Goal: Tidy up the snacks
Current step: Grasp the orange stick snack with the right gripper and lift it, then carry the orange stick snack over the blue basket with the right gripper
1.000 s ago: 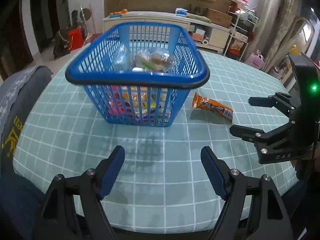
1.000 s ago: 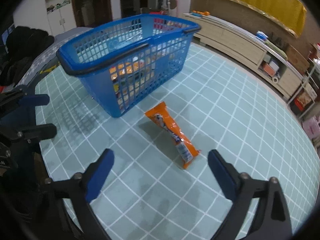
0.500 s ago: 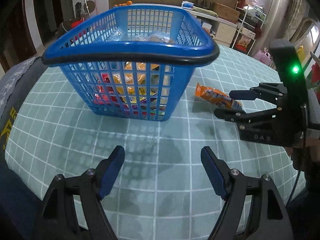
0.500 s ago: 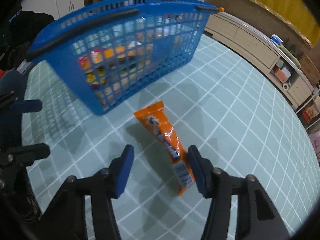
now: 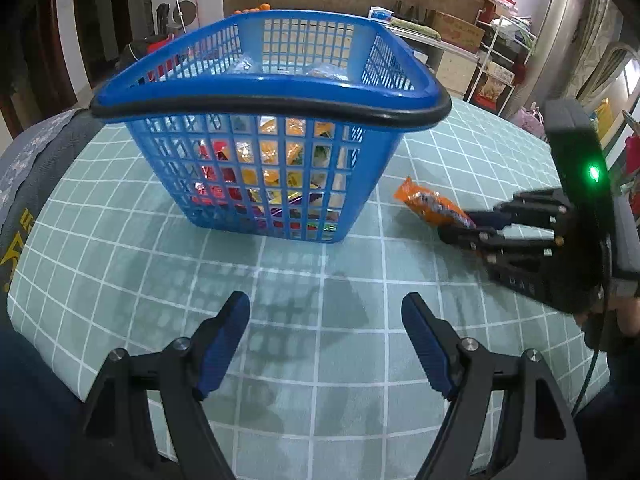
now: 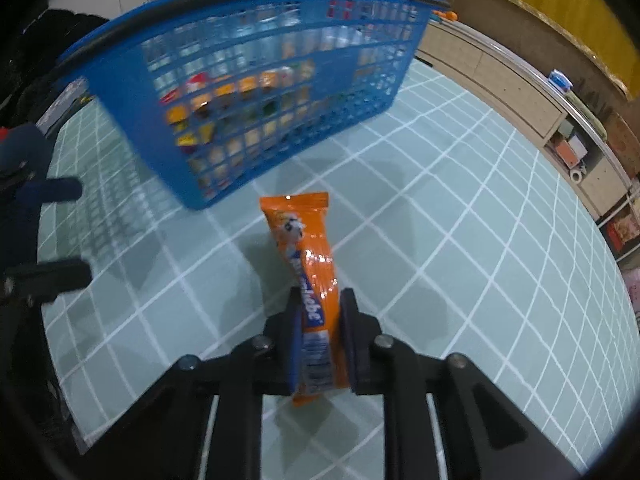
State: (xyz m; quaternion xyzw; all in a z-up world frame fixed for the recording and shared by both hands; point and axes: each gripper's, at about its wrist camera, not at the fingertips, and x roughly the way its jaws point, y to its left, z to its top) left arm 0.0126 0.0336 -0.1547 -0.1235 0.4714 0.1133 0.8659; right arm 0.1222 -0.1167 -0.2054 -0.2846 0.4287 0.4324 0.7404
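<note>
A: What's in your blue basket (image 5: 276, 184)?
B: Mixed snack packets. Your right tool (image 6: 320, 308) is clamped on the orange snack bar (image 6: 310, 264), at the basket's four o'clock; the left tool (image 5: 324, 320) gapes empty over bare worktop (image 5: 120, 248)

Partly legible lettering on orange snack packet (image 6: 316, 280)

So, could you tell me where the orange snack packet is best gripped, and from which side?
Across its narrow width near the near end, from above: the orange snack packet lies flat and long on the tablecloth. The right gripper already pinches it there.
</note>
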